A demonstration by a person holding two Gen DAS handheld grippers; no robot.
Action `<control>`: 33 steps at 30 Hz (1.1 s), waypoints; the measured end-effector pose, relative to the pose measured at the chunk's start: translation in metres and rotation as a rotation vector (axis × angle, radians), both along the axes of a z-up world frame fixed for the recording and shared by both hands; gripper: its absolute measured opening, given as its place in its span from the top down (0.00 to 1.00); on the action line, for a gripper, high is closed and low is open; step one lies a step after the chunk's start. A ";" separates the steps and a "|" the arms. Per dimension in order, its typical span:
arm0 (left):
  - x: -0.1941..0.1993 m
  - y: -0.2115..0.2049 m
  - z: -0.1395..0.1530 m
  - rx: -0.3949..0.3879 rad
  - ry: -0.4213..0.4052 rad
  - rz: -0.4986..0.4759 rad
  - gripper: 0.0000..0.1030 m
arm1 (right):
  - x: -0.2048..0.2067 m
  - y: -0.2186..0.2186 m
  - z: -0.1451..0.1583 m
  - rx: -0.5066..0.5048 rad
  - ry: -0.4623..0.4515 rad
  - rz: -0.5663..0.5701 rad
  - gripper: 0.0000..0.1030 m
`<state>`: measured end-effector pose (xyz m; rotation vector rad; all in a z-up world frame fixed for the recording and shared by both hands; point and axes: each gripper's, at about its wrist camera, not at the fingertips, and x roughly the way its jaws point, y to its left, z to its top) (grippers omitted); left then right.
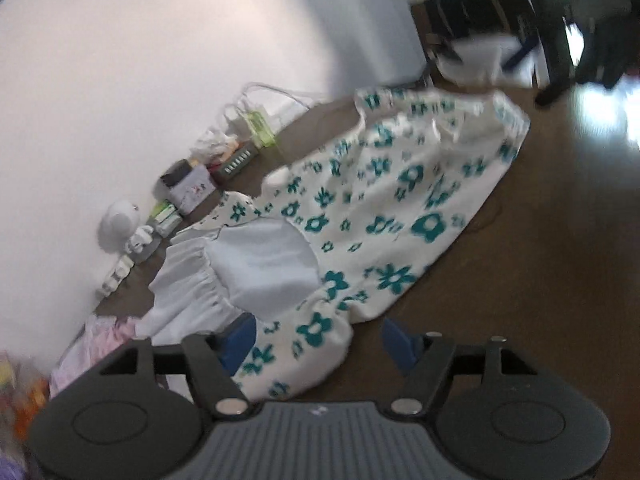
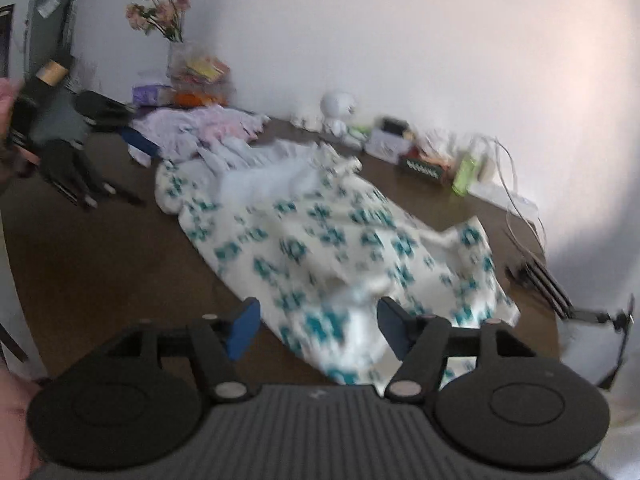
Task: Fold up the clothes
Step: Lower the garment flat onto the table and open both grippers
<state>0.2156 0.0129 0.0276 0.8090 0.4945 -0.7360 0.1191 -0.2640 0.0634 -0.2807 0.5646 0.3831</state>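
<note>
**Fingers spread wide over the floral dress**

Fingers (image 1: 236, 344) of the left gripper (image 1: 320, 344) were spread apart, gripping nothing, right over the dress's white neckline end. The floral dress (image 1: 384, 216) lay flat-ish on the brown desk (image 1: 540, 280). Right gripper (image 2: 318, 328) also gaped open, hovering at the hem end.

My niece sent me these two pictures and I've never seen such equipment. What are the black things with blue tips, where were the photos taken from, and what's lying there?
They are hand-held tongs, one per hand, each carrying a camera that looks along its fingers. One picture comes from the left tongs, the other from the right tongs. Both are open, gripping nothing. On the brown table lies a white garment with teal flowers, unfolded. By the wall stand a white toy figure, small boxes and pink flowers.
</note>
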 end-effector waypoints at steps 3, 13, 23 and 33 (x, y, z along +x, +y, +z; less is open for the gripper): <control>0.025 -0.015 -0.016 0.082 0.034 -0.005 0.33 | 0.026 0.026 -0.008 -0.095 0.025 0.045 0.38; 0.036 -0.005 -0.026 0.023 0.181 0.013 0.93 | 0.052 0.024 -0.050 -0.025 0.297 -0.058 0.96; -0.040 0.014 -0.014 0.047 0.303 -0.087 0.89 | -0.031 0.004 -0.030 0.140 0.287 -0.050 0.68; -0.002 0.004 0.043 -0.186 0.247 0.016 0.38 | 0.055 -0.007 -0.027 -0.047 0.224 -0.211 0.51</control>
